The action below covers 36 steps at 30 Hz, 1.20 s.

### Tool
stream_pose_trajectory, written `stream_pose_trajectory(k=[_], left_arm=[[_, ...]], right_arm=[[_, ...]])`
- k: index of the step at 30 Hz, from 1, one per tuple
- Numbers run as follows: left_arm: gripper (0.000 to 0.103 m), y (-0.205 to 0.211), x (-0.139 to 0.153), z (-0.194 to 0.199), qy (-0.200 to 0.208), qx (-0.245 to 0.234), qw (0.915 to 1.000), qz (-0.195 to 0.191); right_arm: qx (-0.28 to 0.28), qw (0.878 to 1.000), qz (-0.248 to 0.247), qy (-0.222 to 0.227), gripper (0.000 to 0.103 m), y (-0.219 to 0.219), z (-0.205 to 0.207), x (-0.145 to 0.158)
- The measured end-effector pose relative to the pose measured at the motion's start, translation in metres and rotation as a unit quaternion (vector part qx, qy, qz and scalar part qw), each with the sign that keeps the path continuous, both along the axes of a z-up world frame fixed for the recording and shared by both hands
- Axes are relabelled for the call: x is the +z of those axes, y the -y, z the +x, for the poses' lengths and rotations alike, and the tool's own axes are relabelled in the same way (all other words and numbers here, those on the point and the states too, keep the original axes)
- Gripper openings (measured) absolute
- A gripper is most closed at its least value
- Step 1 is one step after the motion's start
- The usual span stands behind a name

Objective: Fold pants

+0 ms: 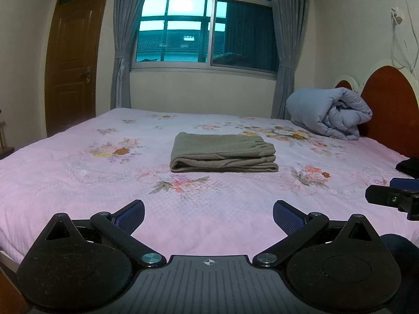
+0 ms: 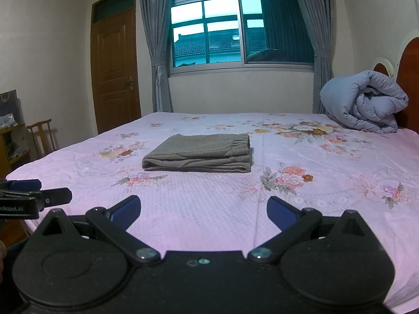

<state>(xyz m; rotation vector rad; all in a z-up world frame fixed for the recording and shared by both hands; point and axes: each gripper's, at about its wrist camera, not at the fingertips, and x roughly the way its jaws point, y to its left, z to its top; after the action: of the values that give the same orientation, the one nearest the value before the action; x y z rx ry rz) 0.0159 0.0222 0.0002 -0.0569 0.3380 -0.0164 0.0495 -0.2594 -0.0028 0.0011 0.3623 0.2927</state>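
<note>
The grey-brown pants [image 1: 222,154] lie folded in a flat, layered rectangle in the middle of the pink floral bed sheet [image 1: 78,183]; they also show in the right wrist view [image 2: 199,154], elastic waistband to the right. My left gripper [image 1: 208,216] is open and empty, held above the near part of the bed, well short of the pants. My right gripper [image 2: 203,209] is open and empty too, beside the left one. Each gripper shows at the edge of the other's view: the right one [image 1: 392,196] and the left one [image 2: 34,196].
A rolled blue-grey duvet [image 1: 330,112] lies at the far right by the red headboard [image 1: 390,104]. A dark item [image 1: 408,167] sits on the bed's right edge. A wooden chair [image 2: 42,136] and cabinet stand left of the bed, near a brown door [image 2: 115,68].
</note>
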Motion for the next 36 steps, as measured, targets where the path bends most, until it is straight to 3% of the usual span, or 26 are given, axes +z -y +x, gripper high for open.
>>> stream_pose_trajectory(k=[36], left_arm=[[0.103,-0.0011,0.0008,-0.0031,0.018,-0.002,0.9998,-0.006]], right_arm=[[0.004,1.000,-0.007,0.003,0.097,-0.0057,-0.0021,0.0025]])
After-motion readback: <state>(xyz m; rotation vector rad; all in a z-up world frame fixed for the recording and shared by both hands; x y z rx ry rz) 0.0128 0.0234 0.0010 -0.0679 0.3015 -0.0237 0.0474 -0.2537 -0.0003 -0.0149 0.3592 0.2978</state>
